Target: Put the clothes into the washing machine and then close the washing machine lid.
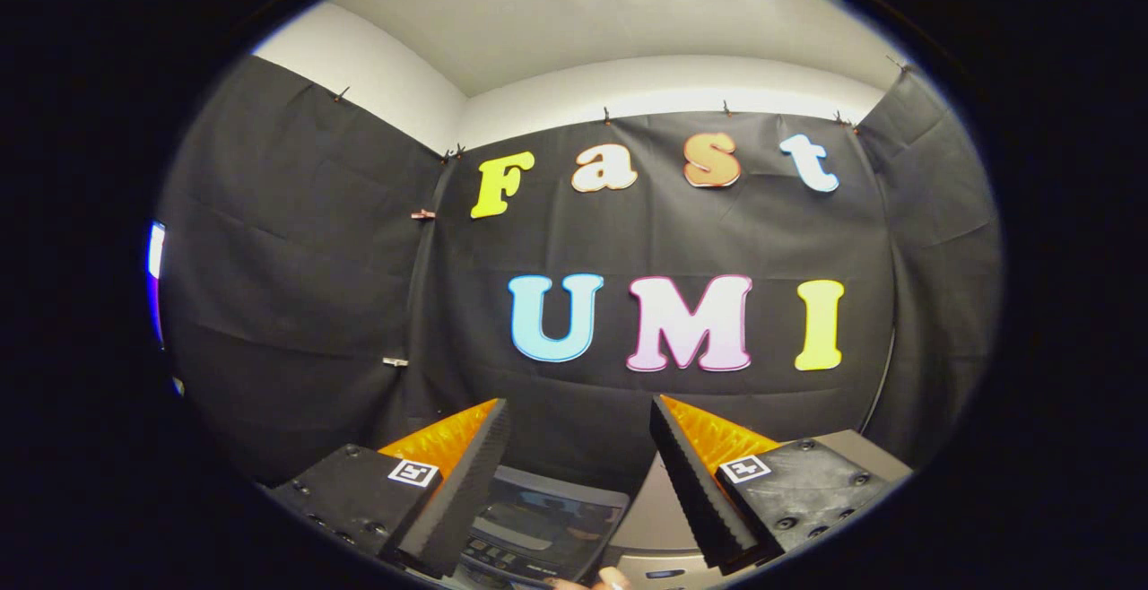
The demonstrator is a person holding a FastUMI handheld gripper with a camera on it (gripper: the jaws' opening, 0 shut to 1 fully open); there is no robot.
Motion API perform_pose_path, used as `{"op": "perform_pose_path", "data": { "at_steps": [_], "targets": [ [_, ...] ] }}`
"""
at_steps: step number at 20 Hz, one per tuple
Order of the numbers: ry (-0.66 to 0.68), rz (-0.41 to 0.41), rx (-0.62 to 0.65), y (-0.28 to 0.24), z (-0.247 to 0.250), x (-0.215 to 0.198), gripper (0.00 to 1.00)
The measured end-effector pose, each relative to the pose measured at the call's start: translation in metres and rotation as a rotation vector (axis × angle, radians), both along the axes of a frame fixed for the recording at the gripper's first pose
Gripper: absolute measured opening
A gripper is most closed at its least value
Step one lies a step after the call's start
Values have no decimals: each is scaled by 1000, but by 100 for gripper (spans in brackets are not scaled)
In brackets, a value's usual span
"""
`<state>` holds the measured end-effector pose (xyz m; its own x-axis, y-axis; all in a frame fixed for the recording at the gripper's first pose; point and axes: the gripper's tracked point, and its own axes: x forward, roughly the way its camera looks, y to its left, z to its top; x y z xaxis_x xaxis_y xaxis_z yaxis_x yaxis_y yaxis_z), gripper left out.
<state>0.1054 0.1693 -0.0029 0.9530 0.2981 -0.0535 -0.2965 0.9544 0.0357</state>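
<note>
Claw [578, 420]: fingers spread apart, grasping nothing.
Grey washing machine control panel [538, 527]: below and between the fingers.
Fingertip [613, 578]: a person's, at the panel's near edge.

I see the washing machine [547, 527] low between my spread fingers: a dark control panel, pale grey body beside it.

Blk cloth walls [296, 285], white ceiling [574, 25]
</note>
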Motion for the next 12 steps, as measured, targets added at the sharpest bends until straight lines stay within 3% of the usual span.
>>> {"op": "perform_pose_path", "data": {
  "at_steps": [12],
  "targets": [
    [-102,-205,-75,-86,18,-75,98]
  ]
}}
